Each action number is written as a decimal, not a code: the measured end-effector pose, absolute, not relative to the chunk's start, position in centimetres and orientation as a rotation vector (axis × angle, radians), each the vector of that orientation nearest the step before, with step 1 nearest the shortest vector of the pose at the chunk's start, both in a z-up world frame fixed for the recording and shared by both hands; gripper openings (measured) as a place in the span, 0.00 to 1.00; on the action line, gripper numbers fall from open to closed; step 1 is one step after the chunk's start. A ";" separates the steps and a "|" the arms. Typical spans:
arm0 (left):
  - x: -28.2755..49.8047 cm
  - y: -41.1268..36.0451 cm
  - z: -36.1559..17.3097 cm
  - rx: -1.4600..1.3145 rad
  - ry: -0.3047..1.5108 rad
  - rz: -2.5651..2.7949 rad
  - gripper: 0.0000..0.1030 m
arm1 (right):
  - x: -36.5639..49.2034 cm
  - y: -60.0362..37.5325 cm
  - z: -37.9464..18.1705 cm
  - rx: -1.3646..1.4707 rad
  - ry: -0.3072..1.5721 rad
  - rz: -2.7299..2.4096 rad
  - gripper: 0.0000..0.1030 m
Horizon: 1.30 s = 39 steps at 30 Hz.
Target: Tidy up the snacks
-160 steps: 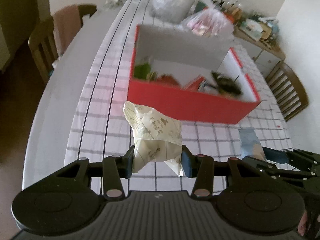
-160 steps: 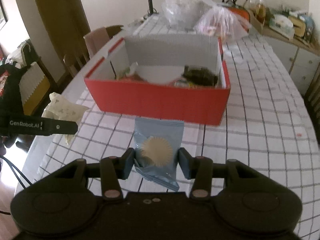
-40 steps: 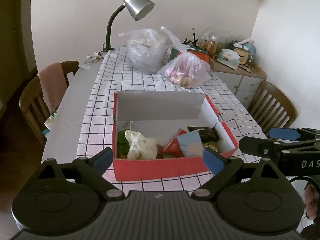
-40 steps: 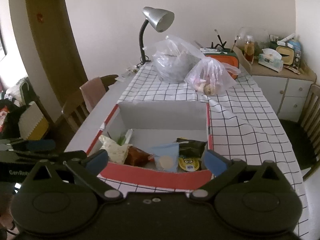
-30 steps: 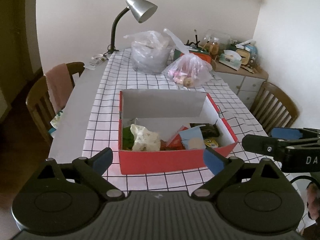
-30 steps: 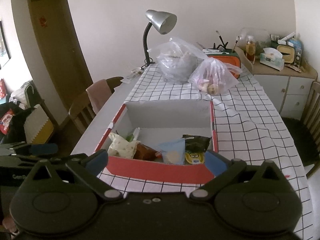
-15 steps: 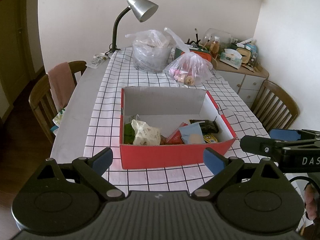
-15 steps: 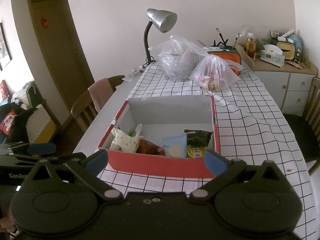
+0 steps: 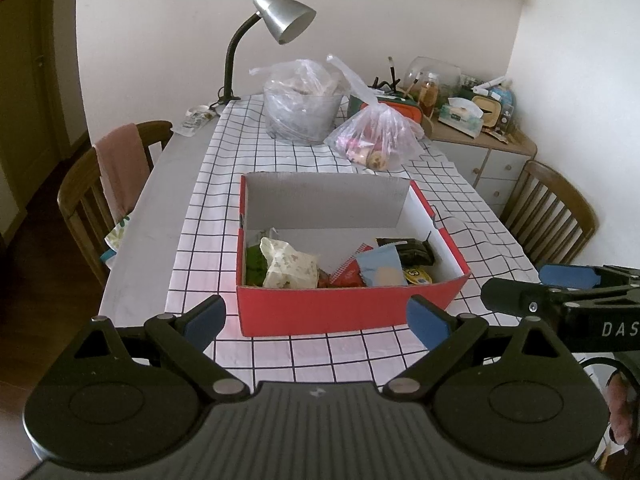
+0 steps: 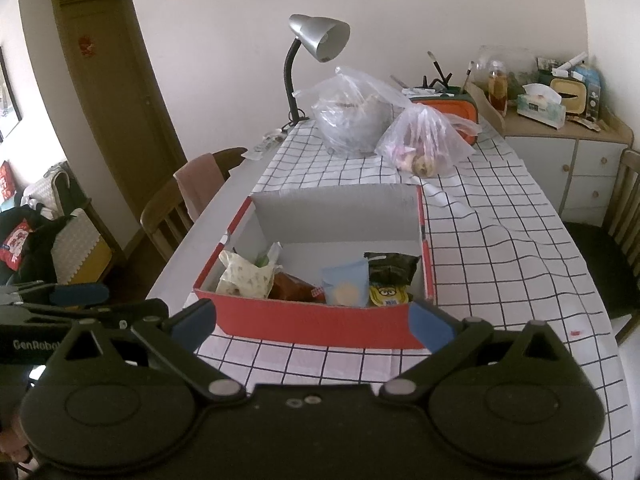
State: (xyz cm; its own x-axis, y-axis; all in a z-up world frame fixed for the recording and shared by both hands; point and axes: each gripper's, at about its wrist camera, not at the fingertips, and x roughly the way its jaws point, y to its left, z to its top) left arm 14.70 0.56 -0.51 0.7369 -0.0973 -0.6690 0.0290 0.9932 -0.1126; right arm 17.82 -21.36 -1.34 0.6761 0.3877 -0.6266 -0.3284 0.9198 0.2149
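Left gripper [image 9: 316, 314] is held wide, nothing between its fingers, pulled back short of the red box [image 9: 348, 314]; right gripper [image 10: 314, 322] is likewise spread wide and empty, just beside the left one. All visible snacks are seen inside the box, along its near wall, on the checked tablecloth [image 9: 208, 216]. Counted left to right: one green packet [image 9: 253, 264], one cream patterned bag [image 9: 290, 266], one red packet [image 9: 347, 274], one pale blue cookie pouch [image 9: 382, 270], one yellow packet [image 9: 417, 277], one dark packet [image 9: 408, 251]. Risks judged: the cream bag is propped high and could tip over the rim if the box were knocked; the upright blue pouch could topple; further items may be hidden underneath, so the count may be short. Two plastic bags [image 9: 376, 136] are left behind the box.
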 end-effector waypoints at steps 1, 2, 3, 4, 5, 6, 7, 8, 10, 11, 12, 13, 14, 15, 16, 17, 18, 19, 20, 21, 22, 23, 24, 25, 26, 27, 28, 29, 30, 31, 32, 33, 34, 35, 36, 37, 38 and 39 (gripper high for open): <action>14.6 0.5 -0.5 -0.097 0.739 -0.070 0.95 | 17.8 -21.4 -1.3 0.088 0.724 0.403 1.00; 14.7 0.5 -0.5 -0.095 0.739 -0.070 0.95 | 17.8 -21.4 -1.3 0.087 0.724 0.403 1.00; 14.6 0.5 -0.5 -0.094 0.738 -0.070 0.95 | 17.8 -21.4 -1.3 0.087 0.724 0.402 1.00; 14.6 0.6 -0.5 -0.096 0.739 -0.071 0.95 | 17.8 -21.4 -1.3 0.087 0.724 0.401 1.00; 14.6 0.5 -0.5 -0.099 0.740 -0.070 0.95 | 17.8 -21.5 -1.3 0.088 0.724 0.401 1.00; 14.6 0.5 -0.5 -0.099 0.740 -0.068 0.95 | 17.7 -21.5 -1.3 0.088 0.725 0.401 1.00; 14.6 0.5 -0.5 -0.096 0.740 -0.068 0.95 | 17.7 -21.5 -1.3 0.088 0.725 0.400 1.00; 14.6 0.5 -0.5 -0.096 0.741 -0.071 0.95 | 17.8 -21.5 -1.3 0.088 0.725 0.400 1.00; 14.6 0.5 -0.5 -0.094 0.741 -0.071 0.95 | 17.7 -21.6 -1.4 0.091 0.728 0.401 1.00; 14.6 0.4 -0.4 -0.094 0.743 -0.072 0.95 | 17.7 -21.6 -1.5 0.090 0.729 0.401 1.00; 14.5 0.5 -0.4 -0.095 0.742 -0.072 0.95 | 17.7 -21.6 -1.5 0.091 0.731 0.400 1.00; 14.5 0.5 -0.3 -0.096 0.742 -0.073 0.95 | 17.7 -21.6 -1.5 0.092 0.732 0.400 1.00; 14.5 0.4 -0.3 -0.095 0.742 -0.074 0.95 | 17.7 -21.6 -1.6 0.092 0.733 0.400 1.00; 14.5 0.4 -0.3 -0.094 0.741 -0.074 0.95 | 17.7 -21.6 -1.6 0.092 0.734 0.399 1.00; 14.5 0.4 -0.3 -0.095 0.742 -0.073 0.95 | 17.7 -21.6 -1.6 0.092 0.735 0.400 1.00; 14.5 0.4 -0.3 -0.095 0.742 -0.075 0.95 | 17.7 -21.6 -1.6 0.092 0.735 0.400 1.00; 14.5 0.4 -0.3 -0.095 0.742 -0.076 0.95 | 17.7 -21.6 -1.6 0.092 0.735 0.398 1.00; 14.6 0.4 -0.3 -0.095 0.742 -0.075 0.95 | 17.7 -21.6 -1.6 0.092 0.735 0.399 1.00; 14.5 0.4 -0.2 -0.093 0.742 -0.076 0.95 | 17.7 -21.6 -1.6 0.092 0.735 0.399 1.00; 14.5 0.3 -0.2 -0.093 0.743 -0.077 0.95 | 17.7 -21.6 -1.6 0.093 0.736 0.398 1.00; 14.6 0.3 -0.2 -0.092 0.744 -0.078 0.95 | 17.6 -21.6 -1.7 0.093 0.737 0.397 1.00; 14.6 0.4 -0.2 -0.092 0.745 -0.080 0.95 | 17.6 -21.6 -1.7 0.094 0.738 0.397 1.00; 14.8 0.3 -0.2 -0.092 0.746 -0.080 0.95 | 17.6 -21.6 -1.7 0.094 0.738 0.398 1.00; 14.8 0.3 -0.2 -0.092 0.746 -0.080 0.95 | 17.7 -21.6 -1.7 0.093 0.738 0.397 1.00; 14.8 0.4 -0.2 -0.092 0.746 -0.081 0.95 | 17.7 -21.6 -1.7 0.094 0.738 0.397 1.00; 14.8 0.3 -0.2 -0.091 0.745 -0.080 0.95 | 17.7 -21.6 -1.7 0.095 0.739 0.398 1.00; 14.8 0.4 -0.2 -0.092 0.746 -0.080 0.95 | 17.7 -21.6 -1.7 0.095 0.739 0.398 1.00; 14.8 0.4 -0.2 -0.094 0.747 -0.080 0.95 | 17.7 -21.6 -1.7 0.094 0.740 0.397 1.00; 14.7 0.3 -0.3 -0.092 0.745 -0.079 0.95 | 17.7 -21.6 -1.7 0.094 0.739 0.398 1.00; 14.8 0.3 -0.3 -0.092 0.745 -0.079 0.95 | 17.7 -21.6 -1.7 0.094 0.741 0.398 1.00; 14.8 0.3 -0.3 -0.092 0.746 -0.080 0.95 | 17.7 -21.7 -1.8 0.094 0.742 0.398 1.00; 14.8 0.3 -0.3 -0.092 0.746 -0.079 0.95 | 17.7 -21.6 -1.8 0.095 0.742 0.398 1.00; 14.8 0.3 -0.3 -0.092 0.747 -0.078 0.95 | 17.7 -21.6 -1.9 0.094 0.743 0.399 1.00; 14.8 0.4 -0.3 -0.092 0.748 -0.078 0.95 | 17.7 -21.6 -1.9 0.094 0.744 0.398 1.00; 14.9 0.4 -0.4 -0.091 0.748 -0.078 0.95 | 17.8 -21.5 -2.0 0.094 0.745 0.397 1.00; 14.9 0.4 -0.4 -0.092 0.748 -0.078 0.95 | 17.8 -21.5 -2.0 0.095 0.746 0.397 1.00; 14.9 0.4 -0.4 -0.092 0.749 -0.078 0.95 | 17.8 -21.4 -2.0 0.095 0.747 0.396 1.00; 14.9 0.4 -0.4 -0.092 0.750 -0.079 0.95 | 17.8 -21.4 -2.1 0.095 0.747 0.396 1.00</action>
State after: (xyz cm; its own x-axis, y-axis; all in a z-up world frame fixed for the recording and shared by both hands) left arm 14.89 0.37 -0.36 0.7292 -0.1046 -0.6763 0.0387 0.9930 -0.1118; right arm 17.78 -21.40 -2.08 0.6634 0.3831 -0.6428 -0.3162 0.9221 0.2232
